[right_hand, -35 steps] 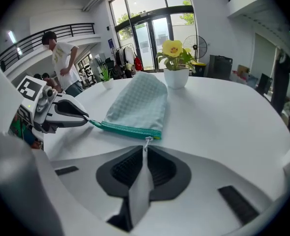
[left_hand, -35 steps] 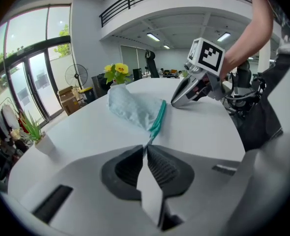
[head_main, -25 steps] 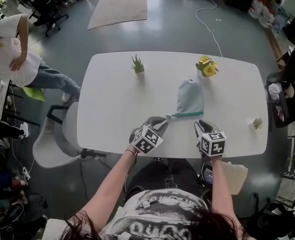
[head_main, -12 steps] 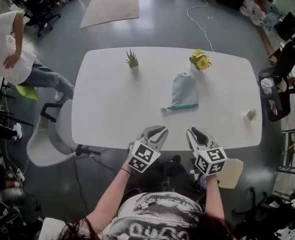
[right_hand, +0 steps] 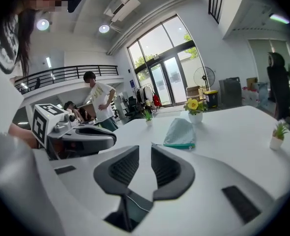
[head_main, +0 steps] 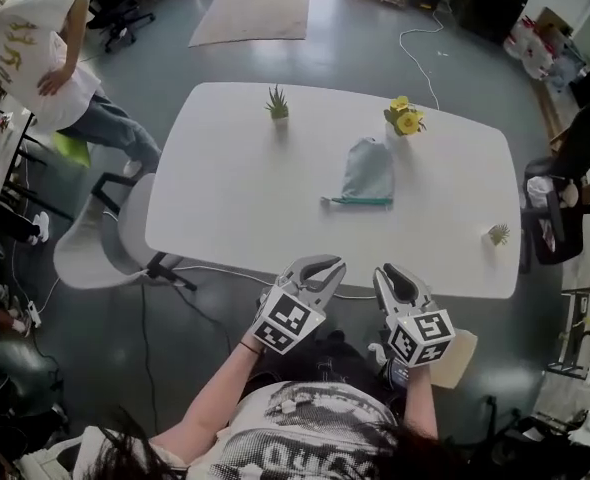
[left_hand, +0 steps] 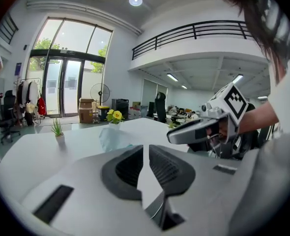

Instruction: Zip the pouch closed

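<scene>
Entry: both tools pulled back. A second ago my left gripper [head_main: 318,266] and right gripper [head_main: 393,276] hung over the near edge of the table [head_main: 225,198]. Now both sit off that edge, above my lap, raised and pointing shallowly down toward the tabletop.

Left jaws: they have just been closing and stand with a narrow gap, nothing between them. Right jaws: also slightly apart, nothing between the pads.

Pouch [head_main: 366,171]: it lies flat on the table, well apart from both grippers, just in front of the yellow flowers [head_main: 406,120]. Its teal zip [head_main: 360,201] runs along the edge nearest me. Same spot and same lie as in the earlier pictures.

Reading: neither tool touches the pouch, so no zipping is under way. The zip line looks straight and flat with its pull at the left end, so it may already be shut. At this distance I cannot confirm that the teeth are joined along the whole length.
</scene>
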A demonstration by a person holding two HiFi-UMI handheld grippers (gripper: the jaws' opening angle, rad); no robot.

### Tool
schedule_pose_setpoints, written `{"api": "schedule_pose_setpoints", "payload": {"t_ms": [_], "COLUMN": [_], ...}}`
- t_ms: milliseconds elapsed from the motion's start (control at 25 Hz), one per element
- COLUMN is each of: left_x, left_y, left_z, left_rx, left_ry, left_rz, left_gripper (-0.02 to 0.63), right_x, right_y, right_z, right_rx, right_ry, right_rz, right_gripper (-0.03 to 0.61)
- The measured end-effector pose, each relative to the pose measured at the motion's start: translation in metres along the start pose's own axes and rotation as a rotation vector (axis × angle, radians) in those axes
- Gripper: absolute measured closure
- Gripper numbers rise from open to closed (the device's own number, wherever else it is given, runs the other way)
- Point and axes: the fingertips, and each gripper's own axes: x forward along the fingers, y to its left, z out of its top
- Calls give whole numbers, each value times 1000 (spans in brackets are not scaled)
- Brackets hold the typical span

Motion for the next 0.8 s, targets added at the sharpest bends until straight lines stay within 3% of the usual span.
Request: {"api": "schedule_pose_setpoints", "payload": {"t_ms": [240,480,800], "left_x": [-8,-23,-40], "left_y": [-48,-96,-119], "left_z": [15,17,23], "left_rx": [-5,-9,-4], "left_ry": [-36,-45,-77], "left_rz": [45,34,50], "left_gripper": [571,578,597], "right_x": [-51,-90,-112], "right_y": [3,15,30], "right_z": [0,-2,-1], "right_rx": [-21,-63,-141], "right_ry": [-67,-114,-152], "right_rz": [25,51,64], "right_gripper": [529,547,588]}}
